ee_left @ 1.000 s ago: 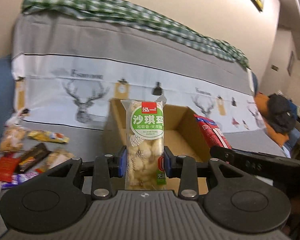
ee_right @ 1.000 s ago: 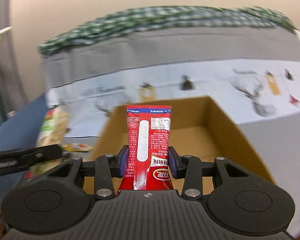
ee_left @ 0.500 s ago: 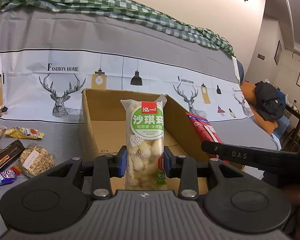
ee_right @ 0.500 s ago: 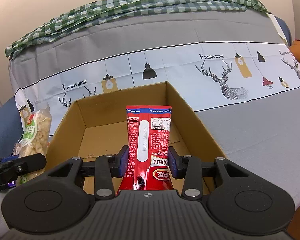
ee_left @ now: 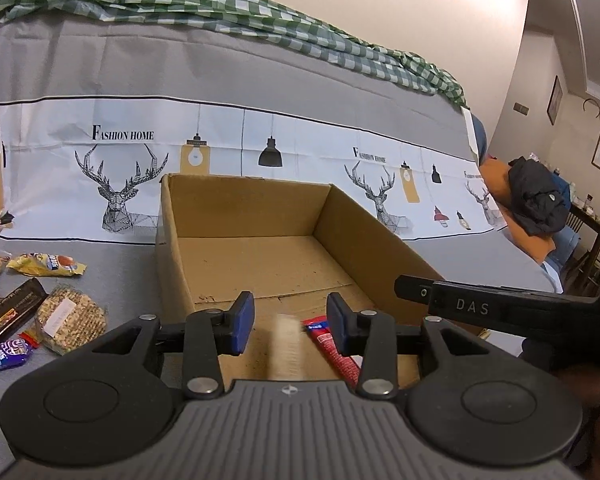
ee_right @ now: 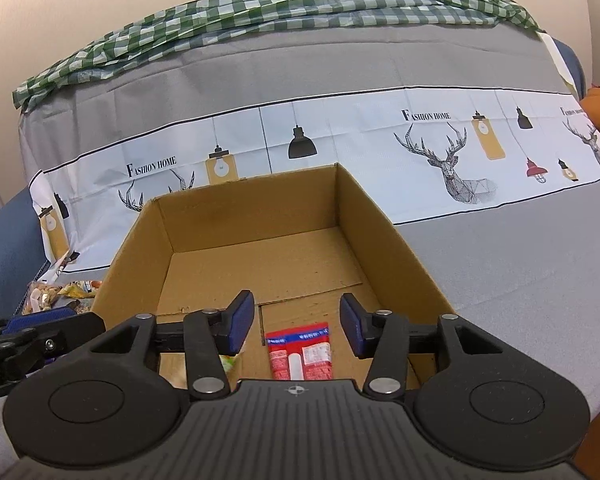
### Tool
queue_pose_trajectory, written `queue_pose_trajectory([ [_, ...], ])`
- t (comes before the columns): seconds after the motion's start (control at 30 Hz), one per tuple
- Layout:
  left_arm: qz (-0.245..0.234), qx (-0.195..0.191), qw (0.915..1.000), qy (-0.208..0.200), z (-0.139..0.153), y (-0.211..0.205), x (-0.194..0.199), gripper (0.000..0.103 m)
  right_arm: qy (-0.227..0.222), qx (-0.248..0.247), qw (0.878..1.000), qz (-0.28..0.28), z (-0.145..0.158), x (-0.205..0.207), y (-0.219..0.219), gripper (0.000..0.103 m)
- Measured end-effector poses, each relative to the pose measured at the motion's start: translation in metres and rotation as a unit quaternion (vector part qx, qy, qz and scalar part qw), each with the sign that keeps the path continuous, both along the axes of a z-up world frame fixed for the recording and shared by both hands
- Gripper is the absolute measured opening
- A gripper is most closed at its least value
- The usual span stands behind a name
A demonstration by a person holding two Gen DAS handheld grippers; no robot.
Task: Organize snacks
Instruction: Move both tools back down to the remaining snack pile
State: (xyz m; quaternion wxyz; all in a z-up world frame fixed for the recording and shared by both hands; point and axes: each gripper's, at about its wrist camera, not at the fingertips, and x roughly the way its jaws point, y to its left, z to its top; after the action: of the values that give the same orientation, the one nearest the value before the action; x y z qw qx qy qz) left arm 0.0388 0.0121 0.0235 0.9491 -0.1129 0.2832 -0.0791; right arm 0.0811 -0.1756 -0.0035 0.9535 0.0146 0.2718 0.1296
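Observation:
An open cardboard box (ee_left: 364, 220) (ee_right: 384, 220) stands on the grey covered surface. My left gripper (ee_left: 290, 322) is open over the box's near end; a blurred pale snack pack (ee_left: 286, 344) is dropping below it. My right gripper (ee_right: 298, 322) is open over the box, and the red snack pack (ee_right: 300, 354) lies flat on the box floor beneath it. The red pack also shows in the left wrist view (ee_left: 332, 344). A bit of the green-labelled pack (ee_right: 227, 362) shows beside my right gripper's left finger.
Several loose snacks lie left of the box: a yellow pack (ee_left: 48, 264), a dark bar (ee_left: 14, 312), an oat cake (ee_left: 70, 318), a purple pack (ee_left: 4, 354). The right gripper's body (ee_left: 500, 308) reaches in from the right. A deer-print cover drapes the sofa back (ee_left: 260, 140).
Both grippers have opened and let go of their packs. The red pack now lies in the box and the pale green-labelled pack is falling into it.

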Motion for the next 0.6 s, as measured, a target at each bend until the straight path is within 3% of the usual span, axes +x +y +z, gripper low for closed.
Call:
queue_pose_trajectory([
  [0.33, 0.007, 0.007, 0.9997, -0.022, 0.003, 0.009, -0.011, 0.042, 0.002, -0.004, 1.000, 0.007, 0.002, -0.006, 0.019, 0.054],
  [0.5, 0.018, -0.013, 0.9997, -0.007, 0.009, 0.030, -0.019, 0.041, -0.001, -0.002, 1.000, 0.024, 0.005, -0.016, 0.042, 0.055],
  [0.6, 0.021, -0.033, 0.9992, 0.000, 0.014, 0.044, -0.025, 0.029, 0.002, 0.003, 0.999, 0.036, 0.008, -0.022, 0.056, 0.055],
])
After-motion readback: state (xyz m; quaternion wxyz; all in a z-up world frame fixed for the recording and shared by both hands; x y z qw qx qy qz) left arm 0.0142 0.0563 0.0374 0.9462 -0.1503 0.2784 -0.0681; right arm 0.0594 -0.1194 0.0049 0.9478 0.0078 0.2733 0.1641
